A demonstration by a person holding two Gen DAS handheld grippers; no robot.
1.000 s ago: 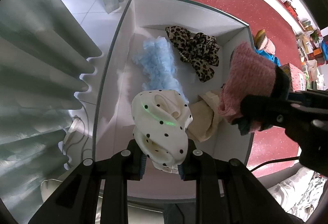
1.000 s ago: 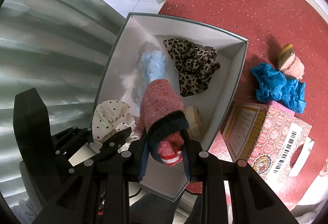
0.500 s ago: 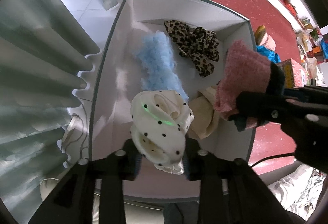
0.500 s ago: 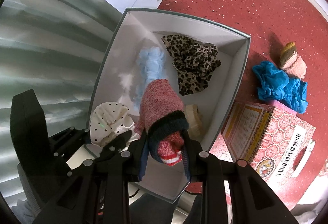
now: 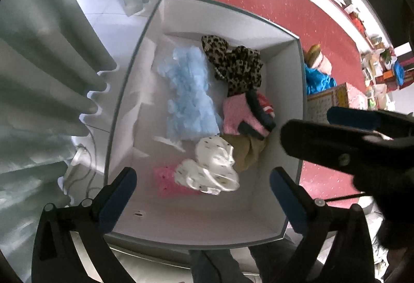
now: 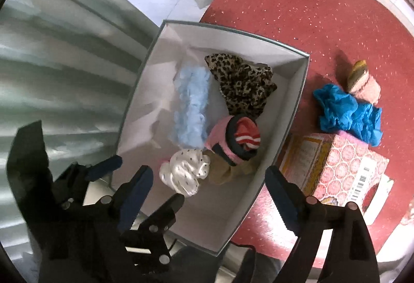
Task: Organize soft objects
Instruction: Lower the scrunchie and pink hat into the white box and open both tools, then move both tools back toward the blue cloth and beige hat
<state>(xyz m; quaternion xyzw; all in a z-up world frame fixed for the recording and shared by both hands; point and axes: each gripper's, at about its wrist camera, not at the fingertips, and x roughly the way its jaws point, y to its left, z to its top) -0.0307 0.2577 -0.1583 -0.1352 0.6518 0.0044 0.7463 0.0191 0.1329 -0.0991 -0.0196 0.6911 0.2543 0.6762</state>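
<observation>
Both claws have just been opening and now gape empty above the white cardboard box [image 5: 289, 55]: the cream polka-dot scrunchie [image 5: 209, 171] lies below the left claw [image 5: 200, 187], the pink knitted sock [image 6: 233, 138] beyond the right claw [image 6: 209, 187], both dropped in for storage.

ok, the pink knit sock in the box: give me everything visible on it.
The pink knit sock is a rolled bundle of fuzzy pink knit with a dark navy cuff band and a red-and-white striped part showing on top. It lies in the white box, resting on a tan cloth, touching the leopard-print fabric and the light blue fluffy piece. No gripper touches it.
</observation>
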